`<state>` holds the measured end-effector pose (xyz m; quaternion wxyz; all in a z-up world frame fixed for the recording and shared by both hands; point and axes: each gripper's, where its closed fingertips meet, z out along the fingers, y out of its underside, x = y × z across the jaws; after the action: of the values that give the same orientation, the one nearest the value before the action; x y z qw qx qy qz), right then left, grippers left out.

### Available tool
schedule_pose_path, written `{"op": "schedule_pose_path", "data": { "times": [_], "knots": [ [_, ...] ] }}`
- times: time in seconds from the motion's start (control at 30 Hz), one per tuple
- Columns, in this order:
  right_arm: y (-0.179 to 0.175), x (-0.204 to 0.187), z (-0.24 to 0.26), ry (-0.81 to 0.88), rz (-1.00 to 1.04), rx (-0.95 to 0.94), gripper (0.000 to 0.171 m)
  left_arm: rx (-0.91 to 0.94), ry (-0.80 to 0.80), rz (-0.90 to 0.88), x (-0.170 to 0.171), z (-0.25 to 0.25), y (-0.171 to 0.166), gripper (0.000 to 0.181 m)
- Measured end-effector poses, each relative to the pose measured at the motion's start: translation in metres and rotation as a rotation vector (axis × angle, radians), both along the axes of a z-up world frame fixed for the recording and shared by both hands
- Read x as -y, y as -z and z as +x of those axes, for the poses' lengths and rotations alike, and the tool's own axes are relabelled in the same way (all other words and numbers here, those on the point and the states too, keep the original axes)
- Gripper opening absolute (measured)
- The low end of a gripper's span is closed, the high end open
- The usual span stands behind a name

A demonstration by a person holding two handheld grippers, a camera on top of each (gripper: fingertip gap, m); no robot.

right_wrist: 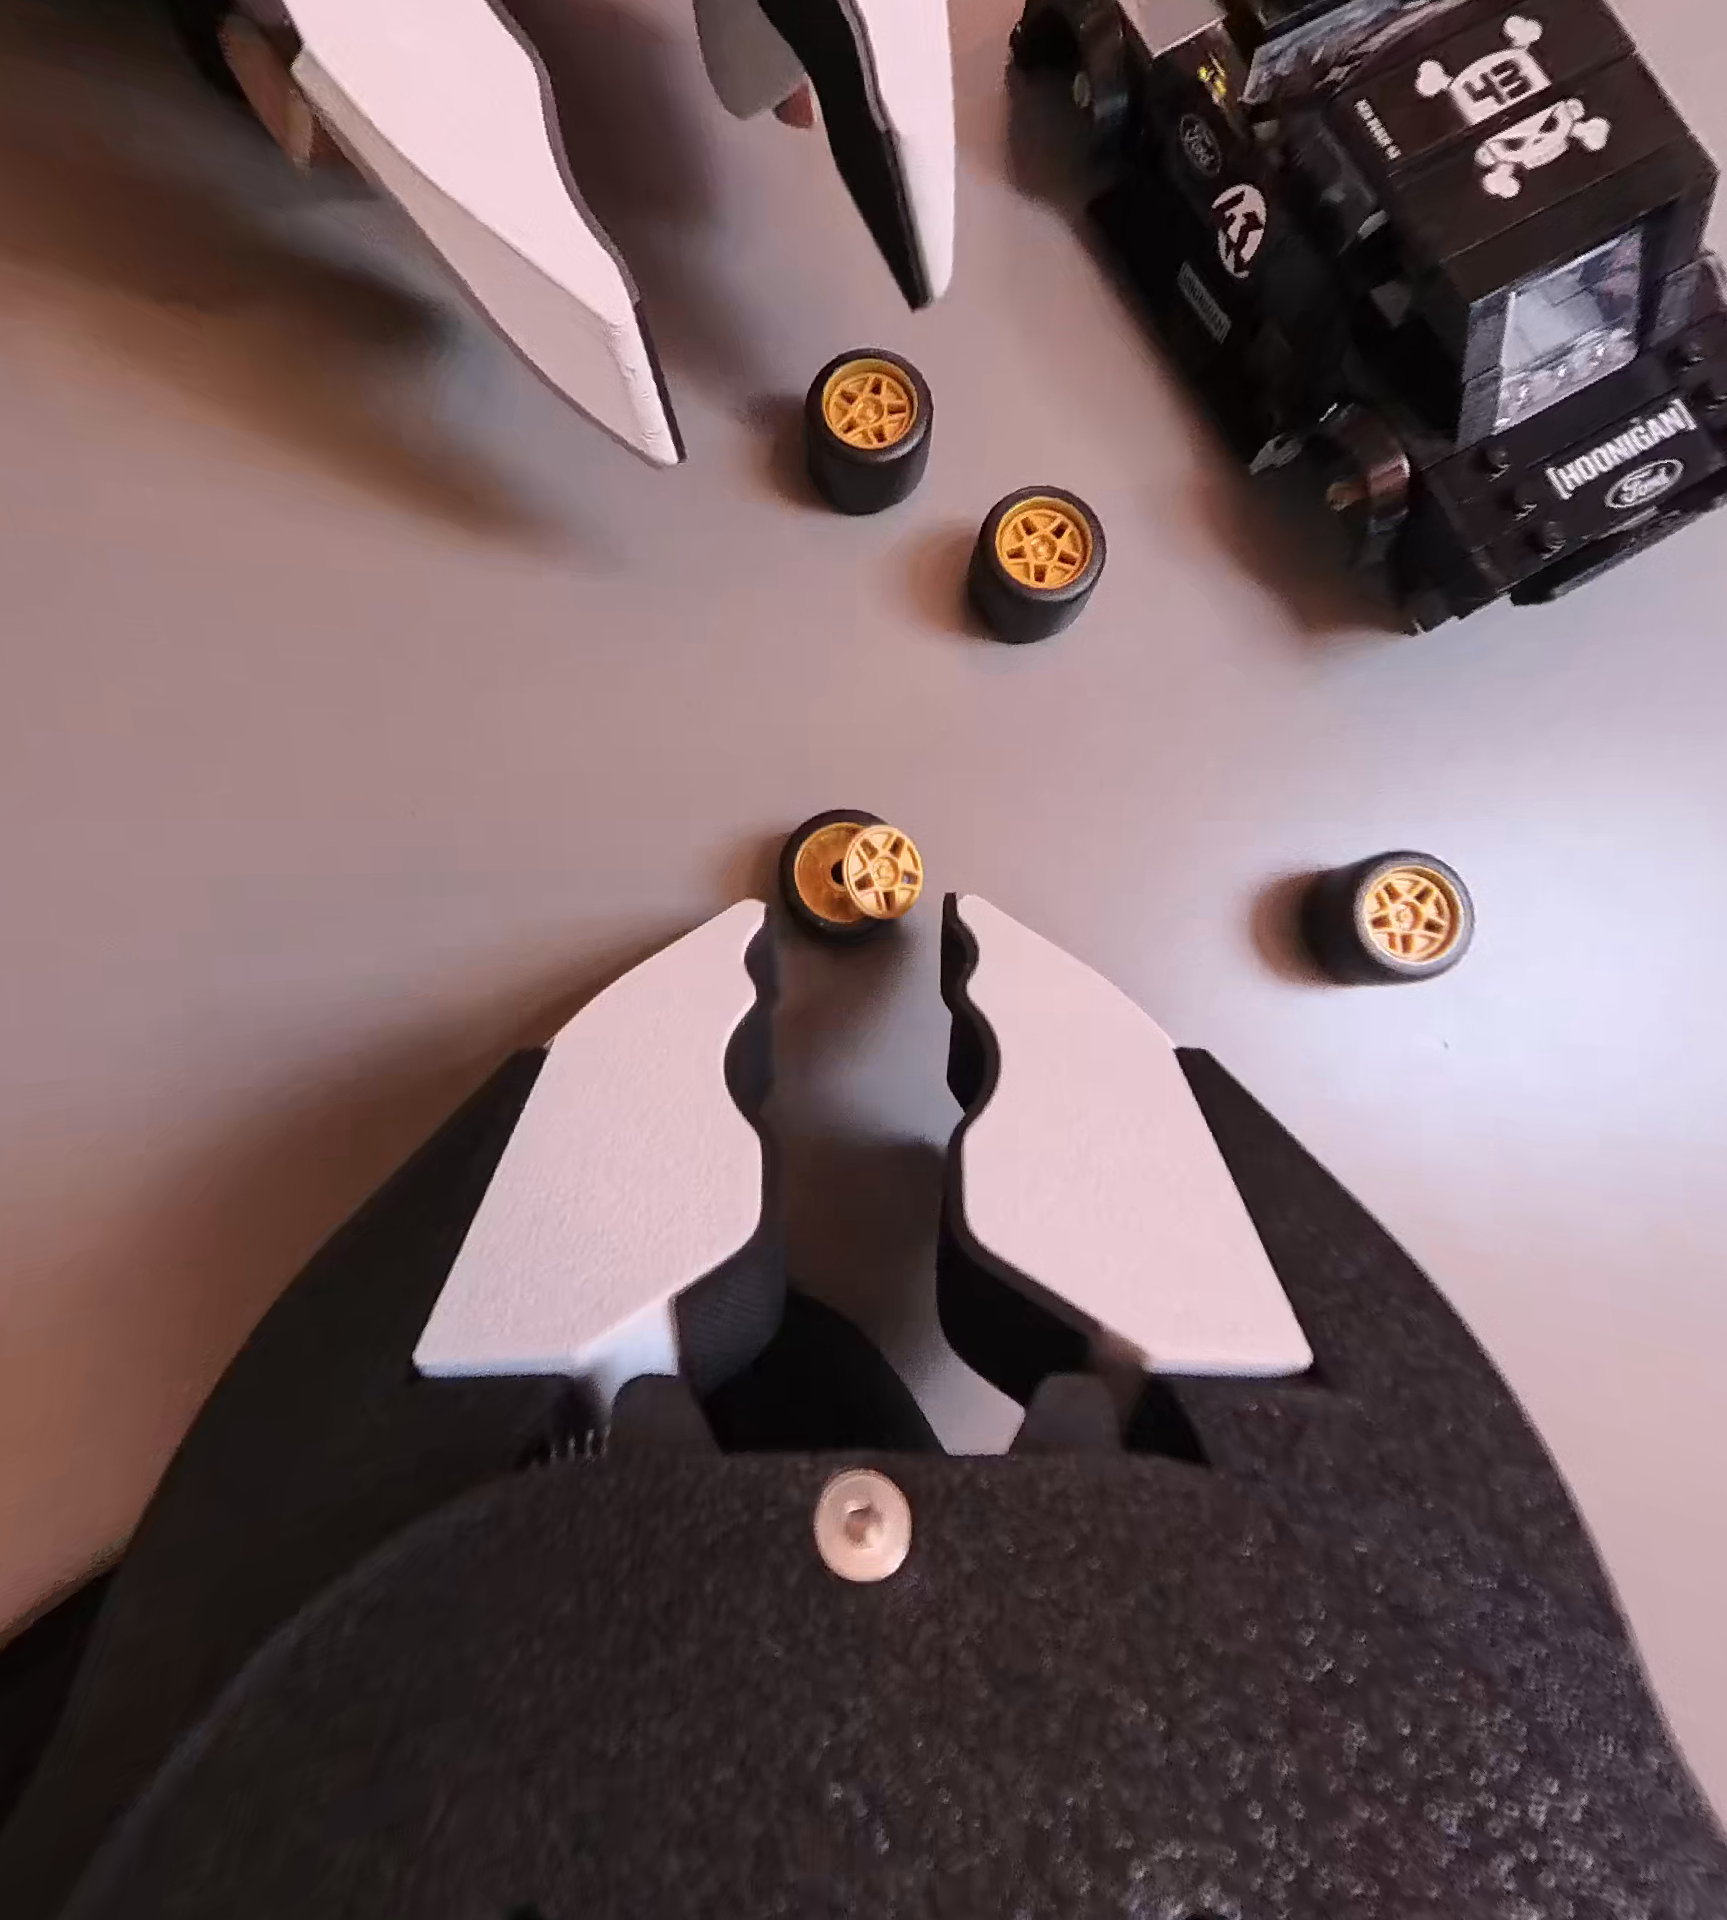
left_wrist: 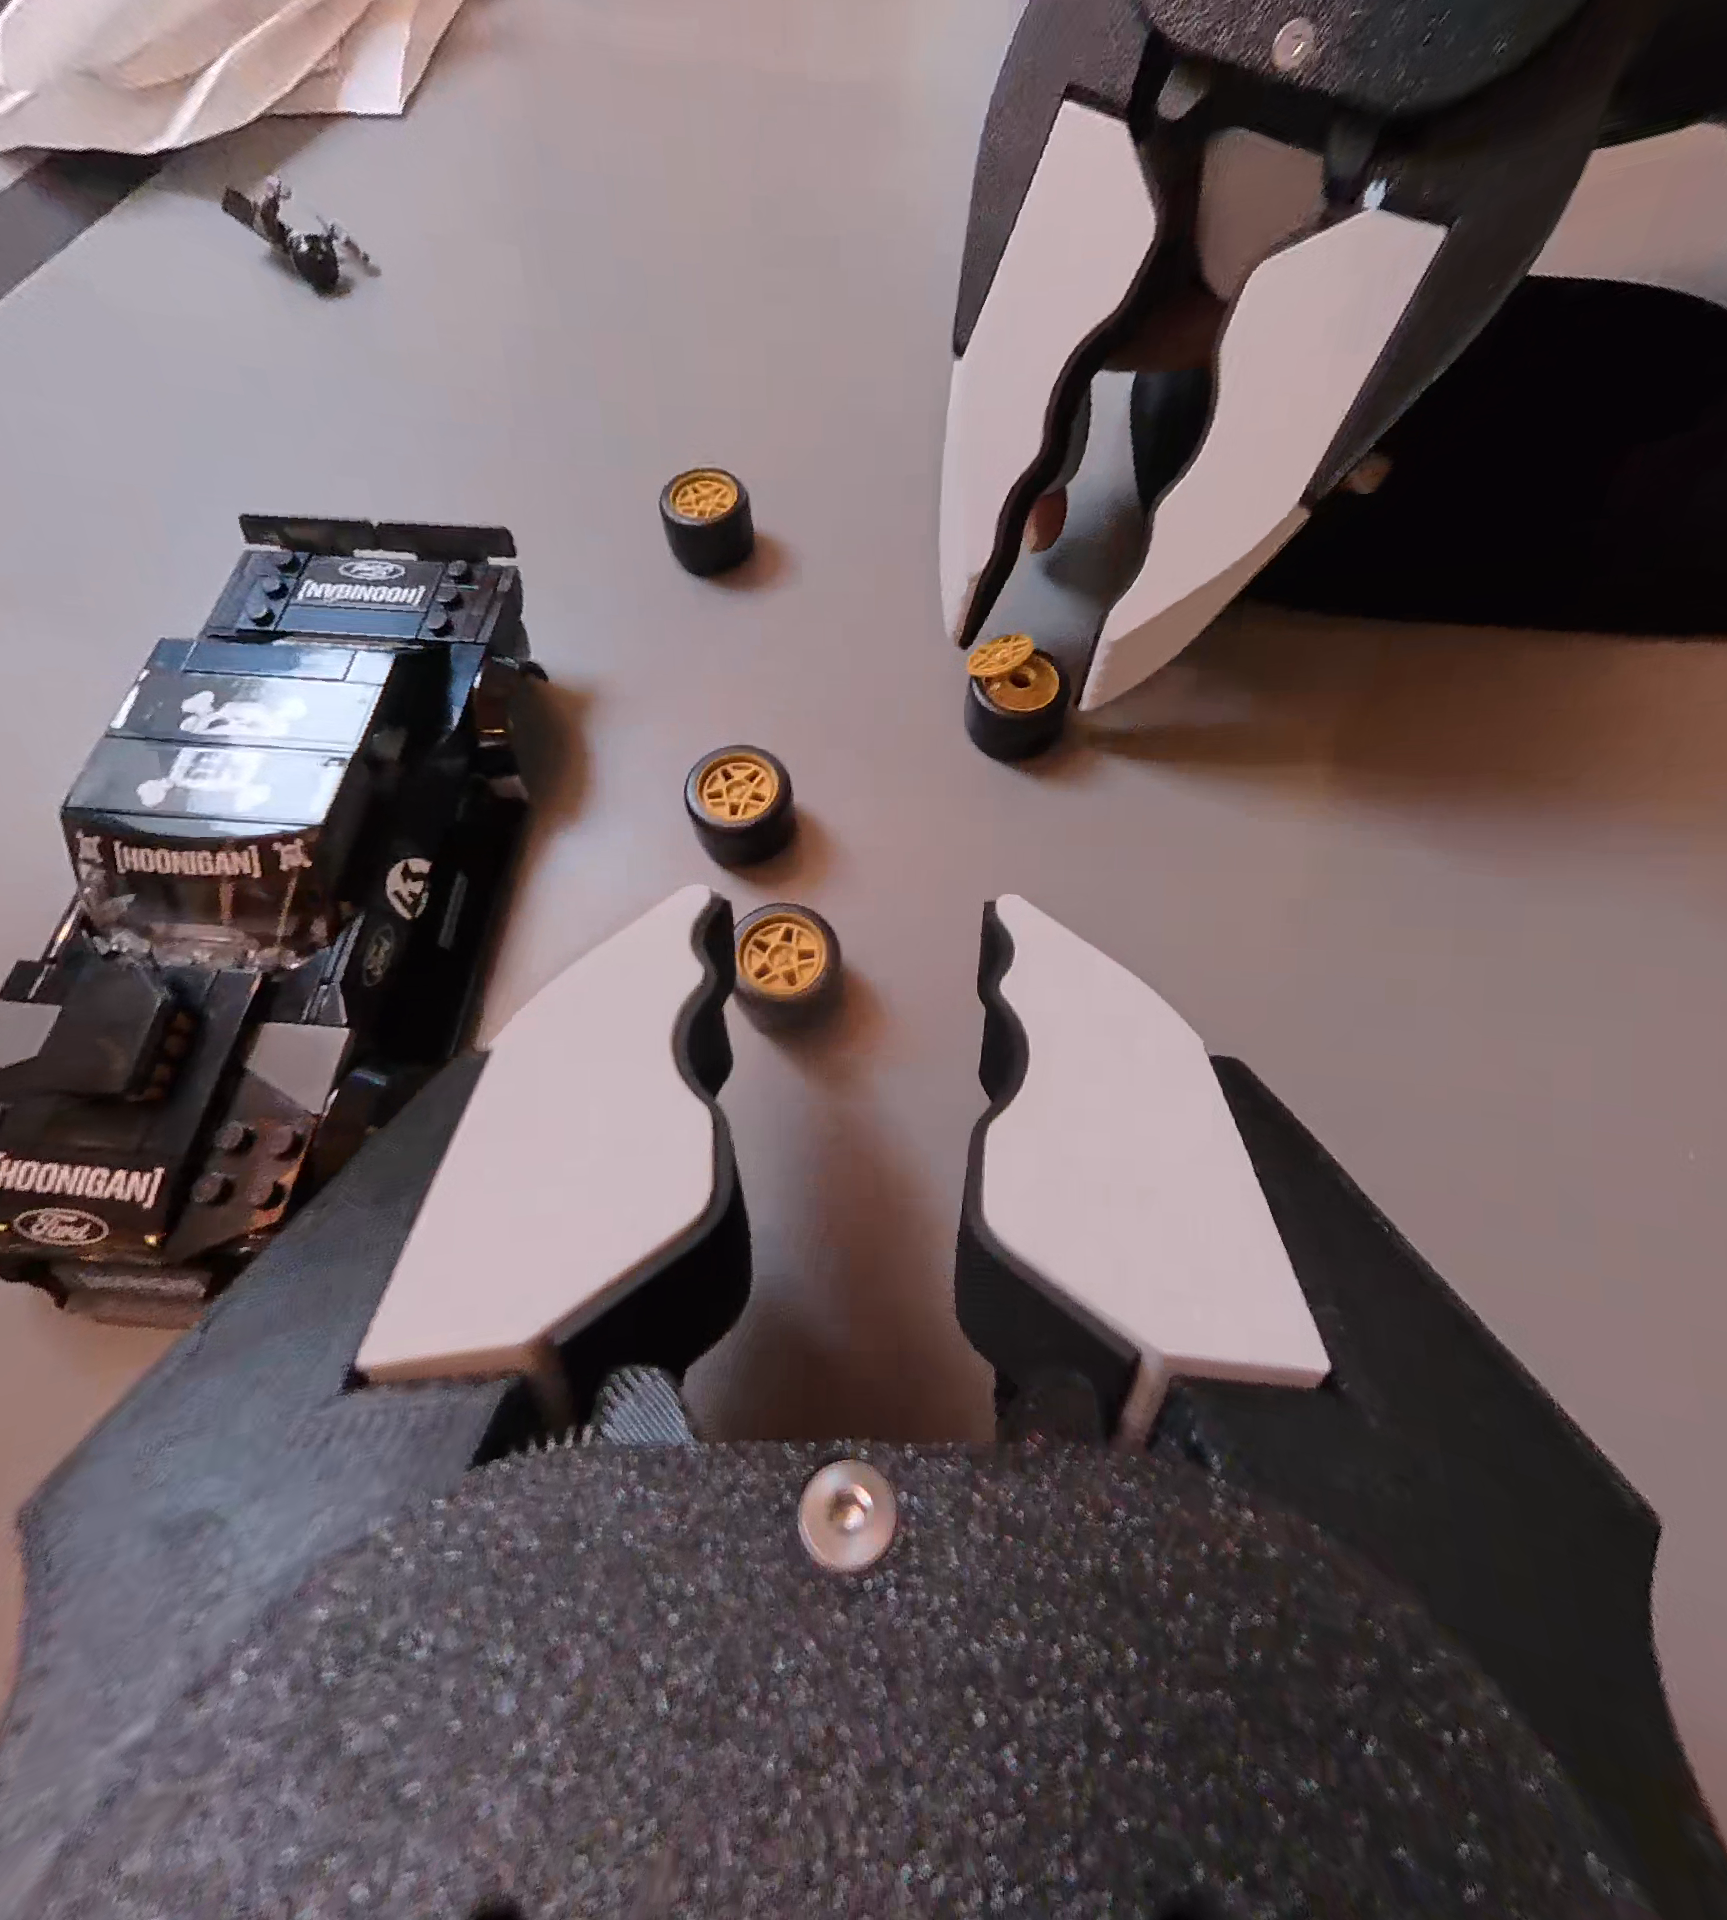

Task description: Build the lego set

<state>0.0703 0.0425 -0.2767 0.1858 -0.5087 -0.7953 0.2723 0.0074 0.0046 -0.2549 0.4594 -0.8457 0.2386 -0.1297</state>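
Observation:
A black Lego car body [left_wrist: 215,883] lies wheel-less on the grey table [left_wrist: 1358,935], left of my left gripper; it also shows in the right wrist view [right_wrist: 1461,312]. Three black tyres with gold rims stand loose: one [left_wrist: 786,961] just beside my left gripper's left fingertip, one [left_wrist: 739,803] beyond it, one [left_wrist: 706,516] farther off. A fourth tyre [right_wrist: 828,883] has a gold hubcap [right_wrist: 883,871] resting tilted and loose on its rim. My right gripper [right_wrist: 854,914] is open, its tips just short of this tyre. My left gripper [left_wrist: 851,925] is open and empty.
Crumpled white bags [left_wrist: 163,62] lie at the far left corner, with a small clump of black parts [left_wrist: 303,234] near them. A dark rounded seat [left_wrist: 1565,447] stands past the table's right side. The left gripper [right_wrist: 797,374] shows opposite in the right wrist view. The left gripper's tips are roughly 9 cm from the right gripper's.

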Motion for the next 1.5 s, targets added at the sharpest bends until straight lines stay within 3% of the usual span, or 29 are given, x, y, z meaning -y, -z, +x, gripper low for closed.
{"op": "schedule_pose_path", "data": {
  "times": [0.2,0.5,0.8,0.93,1.07,1.27,1.5],
  "knots": [
    [-0.004,0.004,-0.002,-0.012,-0.01,-0.01,0.03,0.006,0.045,0.011,0.003,0.014,-0.001,0.042],
    [-0.008,0.005,-0.005,0.022,-0.186,0.036,0.029,-0.006,0.056,0.006,0.005,0.018,0.001,0.04],
    [-0.015,0.004,-0.007,0.035,-0.297,0.035,0.015,0.014,0.051,0.009,0.006,0.016,-0.001,0.038],
    [-0.018,-0.012,-0.005,0.061,-0.236,0.016,0.014,0.013,0.052,0.007,0.006,0.016,0.0,0.038],
    [0.003,-0.037,0.005,0.057,-0.039,0.092,0.015,0.014,0.054,0.002,0.006,0.017,0.001,0.038],
    [0.007,-0.037,0.006,0.011,0.023,0.094,0.022,0.013,0.047,0.002,0.006,0.016,0.001,0.037],
    [-0.014,-0.016,0.006,-0.104,0.037,0.006,0.027,0.018,0.047,0.005,0.006,0.015,0.001,0.037]
  ]
}}
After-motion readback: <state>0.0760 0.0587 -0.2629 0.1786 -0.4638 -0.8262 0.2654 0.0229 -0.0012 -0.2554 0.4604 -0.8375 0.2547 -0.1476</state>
